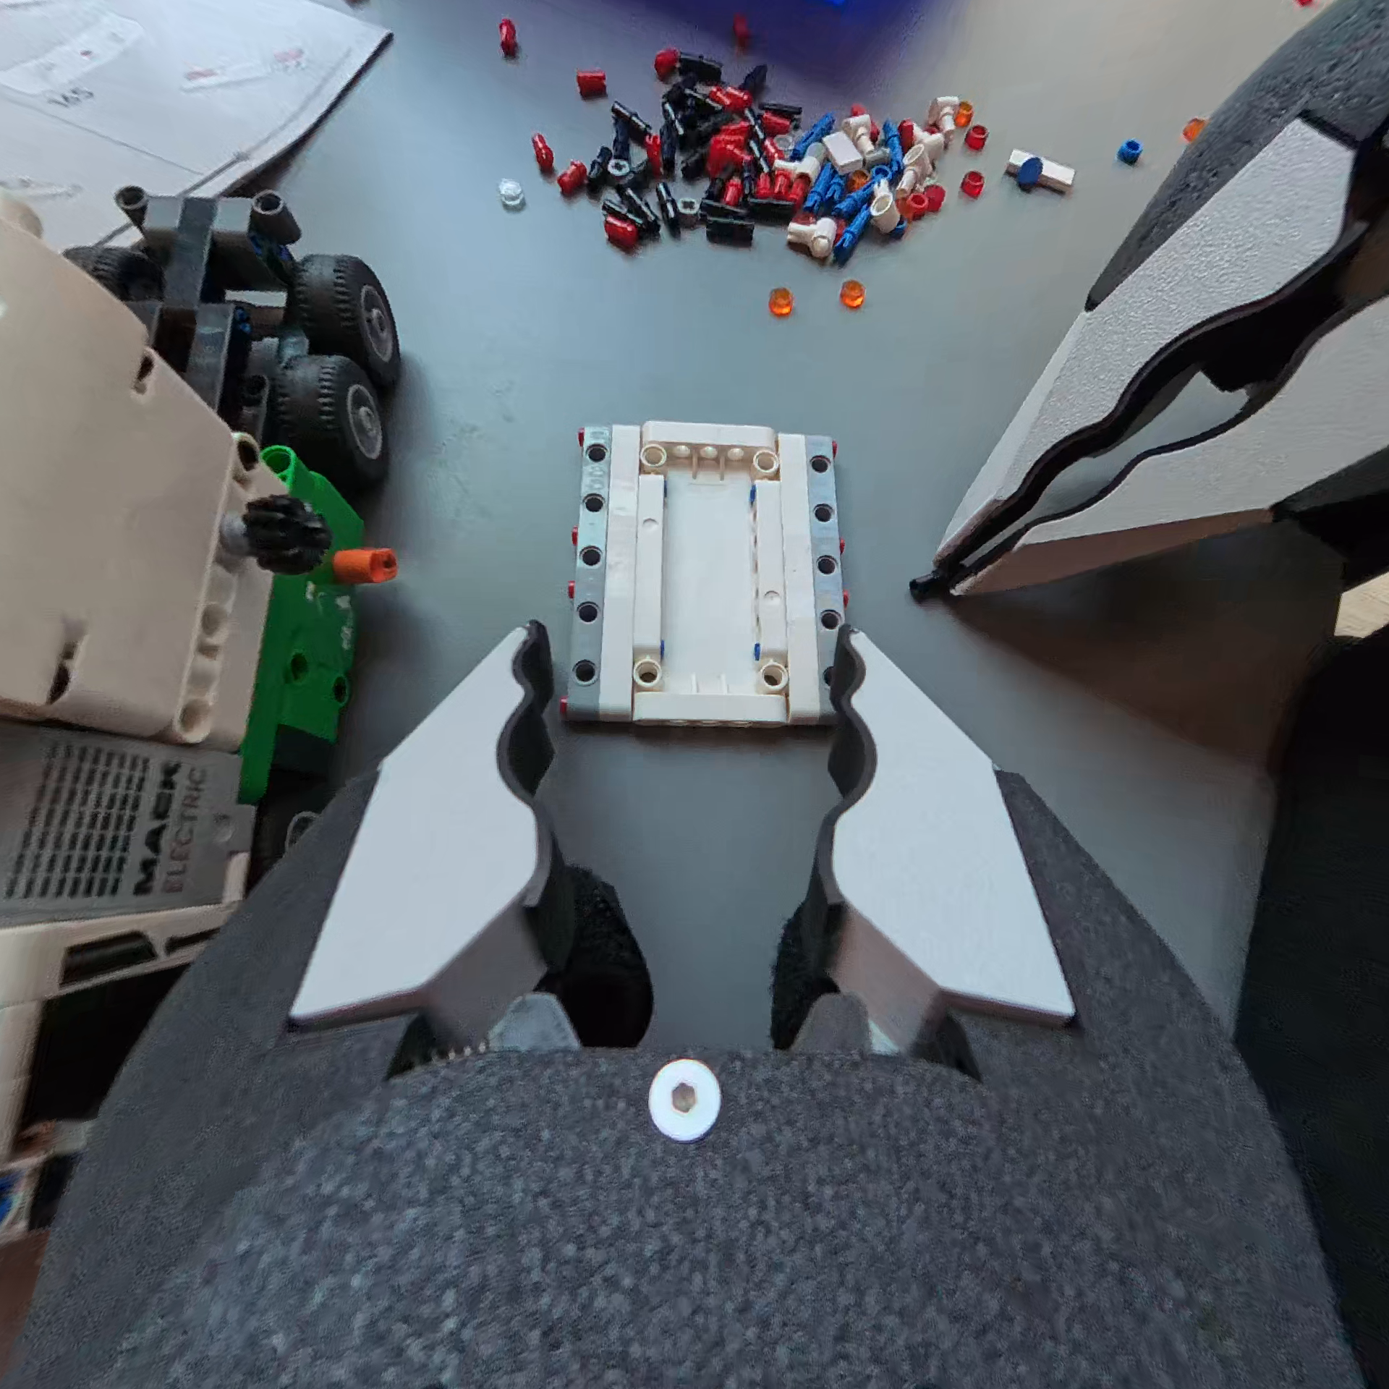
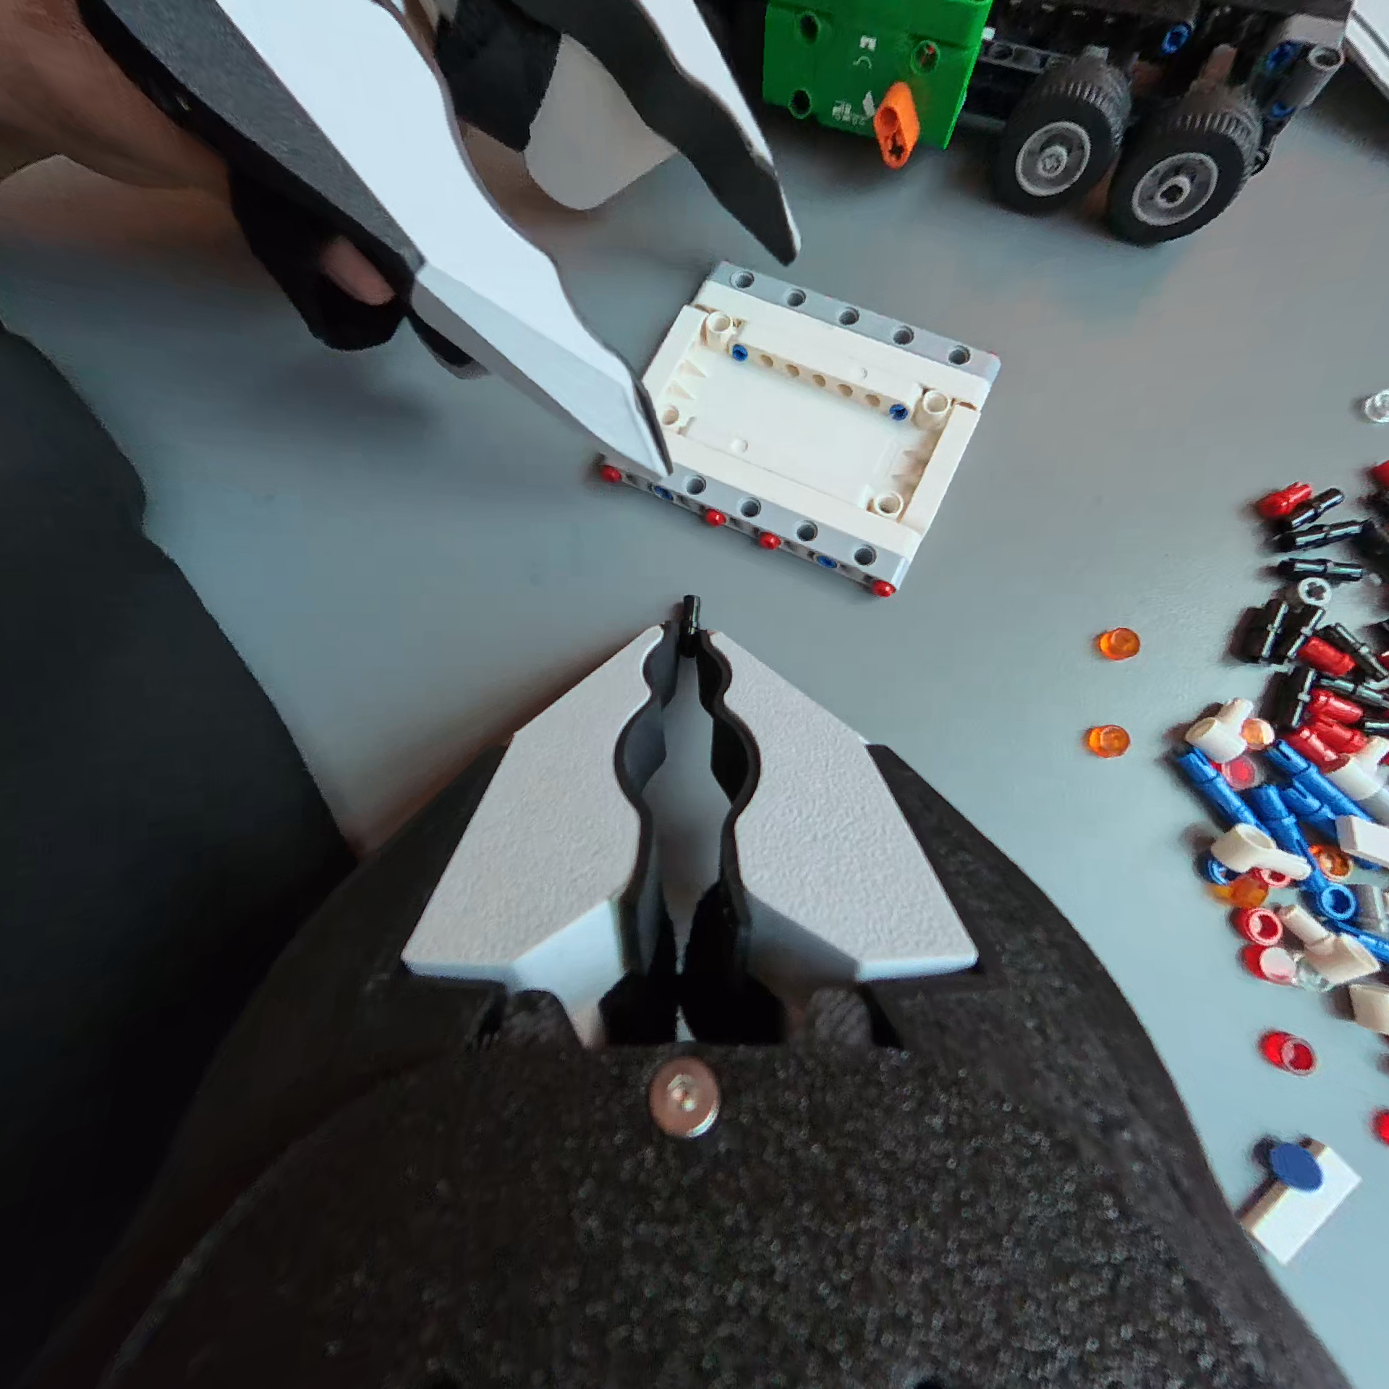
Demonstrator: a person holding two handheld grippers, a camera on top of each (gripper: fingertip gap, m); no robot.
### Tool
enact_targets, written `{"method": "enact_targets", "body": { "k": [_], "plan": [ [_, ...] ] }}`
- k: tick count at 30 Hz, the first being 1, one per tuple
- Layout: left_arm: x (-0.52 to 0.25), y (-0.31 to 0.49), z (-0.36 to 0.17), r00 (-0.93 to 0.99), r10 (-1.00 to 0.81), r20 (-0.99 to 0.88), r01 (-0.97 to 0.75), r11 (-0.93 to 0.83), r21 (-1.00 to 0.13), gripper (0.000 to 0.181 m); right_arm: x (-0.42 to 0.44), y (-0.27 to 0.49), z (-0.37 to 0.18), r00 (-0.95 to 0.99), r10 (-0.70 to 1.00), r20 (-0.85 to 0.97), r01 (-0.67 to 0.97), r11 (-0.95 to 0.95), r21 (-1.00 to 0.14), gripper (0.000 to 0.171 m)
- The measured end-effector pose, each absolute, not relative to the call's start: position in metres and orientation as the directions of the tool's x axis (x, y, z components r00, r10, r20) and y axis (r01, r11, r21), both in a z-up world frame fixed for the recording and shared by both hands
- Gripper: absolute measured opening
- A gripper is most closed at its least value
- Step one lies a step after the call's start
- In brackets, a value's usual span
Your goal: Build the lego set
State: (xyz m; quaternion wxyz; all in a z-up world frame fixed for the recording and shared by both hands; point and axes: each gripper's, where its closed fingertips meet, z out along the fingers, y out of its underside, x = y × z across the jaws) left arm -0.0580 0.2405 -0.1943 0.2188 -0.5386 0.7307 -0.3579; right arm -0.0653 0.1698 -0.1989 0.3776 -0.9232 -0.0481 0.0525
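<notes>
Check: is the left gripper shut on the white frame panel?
No, the left gripper is open, its fingertips flanking the near end of the white frame panel.

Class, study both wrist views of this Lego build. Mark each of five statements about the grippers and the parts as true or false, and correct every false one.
1. The right gripper pinches a small black pin. True.
2. The left gripper is shut on the white and grey panel. False: its jaws stand open either side of the panel's near end.
3. The panel lies flat on the grey table. True.
4. The loose pins are sorted into a tray. False: they lie heaped on the table.
5. The truck has black wheels. True.
</notes>
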Motion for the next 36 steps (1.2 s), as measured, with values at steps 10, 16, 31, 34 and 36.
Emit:
{"method": "enact_targets", "body": {
  "k": [10, 16, 31, 34, 36],
  "plan": [
    [-0.091, 0.269, -0.197, -0.256, -0.961, 0.103, -0.682, 0.104, -0.723, 0.049, -0.058, 0.181, -0.199, 0.993, 0.115, -0.004, 0.079, -0.706, -0.704, 0.004],
    [-0.104, 0.278, -0.195, -0.232, -0.971, 0.065, -0.69, 0.117, -0.714, 0.054, -0.058, 0.181, -0.199, 0.994, 0.11, -0.02, 0.064, -0.707, -0.705, 0.004],
    [-0.124, 0.389, -0.034, -0.105, -0.99, 0.098, -0.29, -0.064, -0.955, 0.045, 0.081, 0.195, -0.181, 0.953, -0.283, 0.104, -0.112, -0.654, -0.749, 0.012],
    [-0.125, 0.447, -0.046, 0.054, -0.997, 0.056, -0.396, -0.073, -0.915, 0.047, 0.079, 0.192, -0.183, 0.961, -0.254, 0.109, -0.096, -0.677, -0.73, 0.011],
    [-0.121, 0.477, -0.056, 0.127, -0.992, 0.025, -0.445, -0.08, -0.892, 0.046, 0.075, 0.186, -0.187, 0.965, -0.23, 0.127, -0.073, -0.698, -0.712, 0.01]
  ]
}}
